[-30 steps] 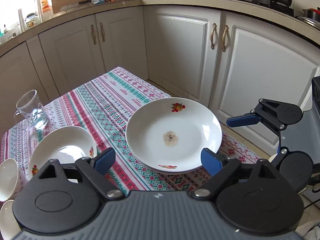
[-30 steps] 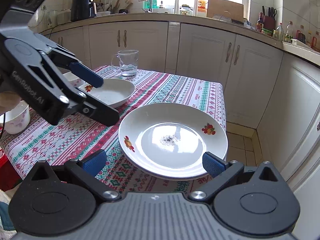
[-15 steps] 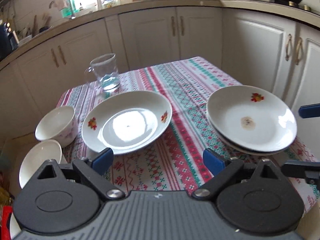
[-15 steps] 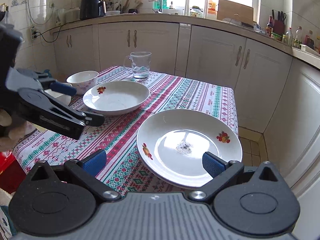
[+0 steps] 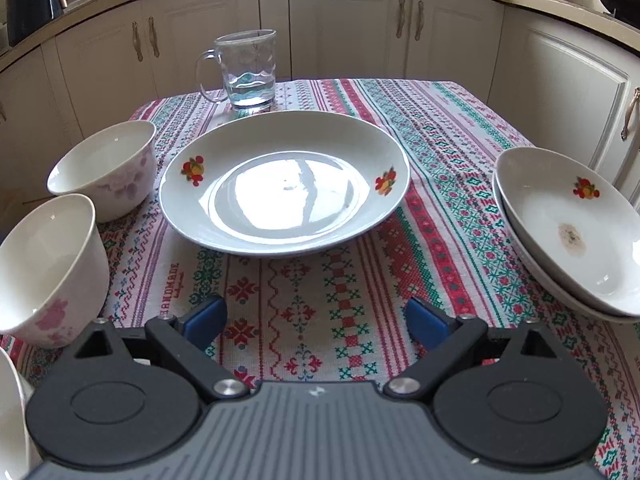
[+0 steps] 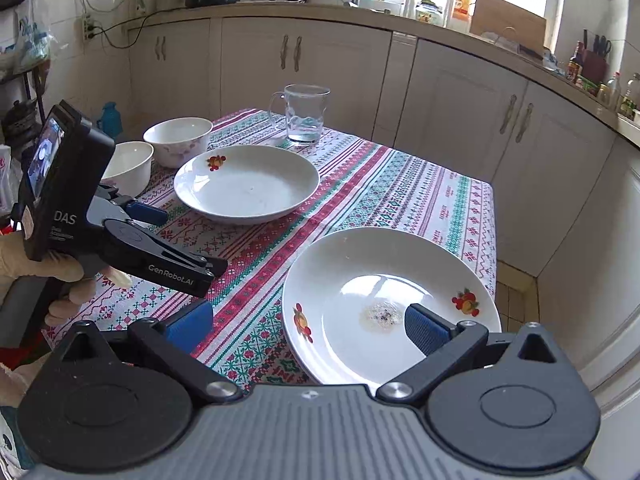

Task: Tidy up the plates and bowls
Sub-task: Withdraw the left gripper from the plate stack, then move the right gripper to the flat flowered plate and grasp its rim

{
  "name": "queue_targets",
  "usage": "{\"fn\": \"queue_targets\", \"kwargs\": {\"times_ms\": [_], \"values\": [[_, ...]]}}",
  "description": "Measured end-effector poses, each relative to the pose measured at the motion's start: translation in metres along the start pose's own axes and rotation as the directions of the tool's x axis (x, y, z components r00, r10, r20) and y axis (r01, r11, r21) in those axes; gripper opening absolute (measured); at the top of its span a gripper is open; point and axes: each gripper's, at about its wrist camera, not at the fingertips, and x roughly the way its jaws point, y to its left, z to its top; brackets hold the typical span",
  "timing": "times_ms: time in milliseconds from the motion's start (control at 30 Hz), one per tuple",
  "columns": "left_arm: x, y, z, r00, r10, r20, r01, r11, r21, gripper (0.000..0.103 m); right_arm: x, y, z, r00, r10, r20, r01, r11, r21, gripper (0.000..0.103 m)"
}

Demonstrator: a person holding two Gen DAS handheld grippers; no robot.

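Observation:
A white plate with fruit motifs [image 5: 284,184] lies mid-table, ahead of my open, empty left gripper [image 5: 316,322]; it also shows in the right wrist view [image 6: 246,184]. Two stacked plates [image 5: 568,232], the top one with a dirty spot, sit at the right table edge, and show in the right wrist view [image 6: 360,280] under my open, empty right gripper [image 6: 308,326]. Two white bowls with pink flowers [image 5: 106,168] [image 5: 44,268] stand at the left. The left gripper [image 6: 168,240] hovers low over the cloth near the table's left side in the right wrist view.
A glass mug with water [image 5: 248,68] stands at the table's far edge. The patterned tablecloth [image 5: 320,288] covers the table. White kitchen cabinets [image 6: 460,92] surround it closely. A third white dish edge [image 5: 8,408] shows at the far left.
My left gripper has swung left, from facing the stacked plates to facing the single plate and bowls. My right gripper has drawn back slightly. Both stay open.

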Motion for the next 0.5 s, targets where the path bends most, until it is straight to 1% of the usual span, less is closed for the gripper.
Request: {"fn": "queue_targets", "kwargs": {"times_ms": [67, 200, 367, 500], "values": [[0.003, 0.004, 0.000, 1.000, -0.006, 0.010, 0.006, 1.000, -0.031, 0.098, 0.006, -0.001, 0.005, 1.000, 0.013, -0.016, -0.013, 1.000, -0.011, 0.103], [0.007, 0.005, 0.000, 0.999, -0.007, 0.032, 0.007, 1.000, -0.025, 0.102, 0.019, -0.003, 0.017, 0.999, 0.026, -0.042, -0.027, 0.999, -0.037, 0.103], [0.014, 0.007, 0.005, 0.999, -0.017, 0.049, 0.018, 1.000, -0.014, 0.103, 0.037, -0.005, 0.035, 0.997, 0.034, -0.068, -0.039, 0.996, -0.078, 0.103], [0.017, 0.008, 0.006, 0.998, -0.004, 0.068, 0.005, 1.000, -0.026, 0.103, 0.050, -0.006, 0.051, 0.996, 0.052, -0.076, -0.061, 0.991, -0.115, 0.103]]}}
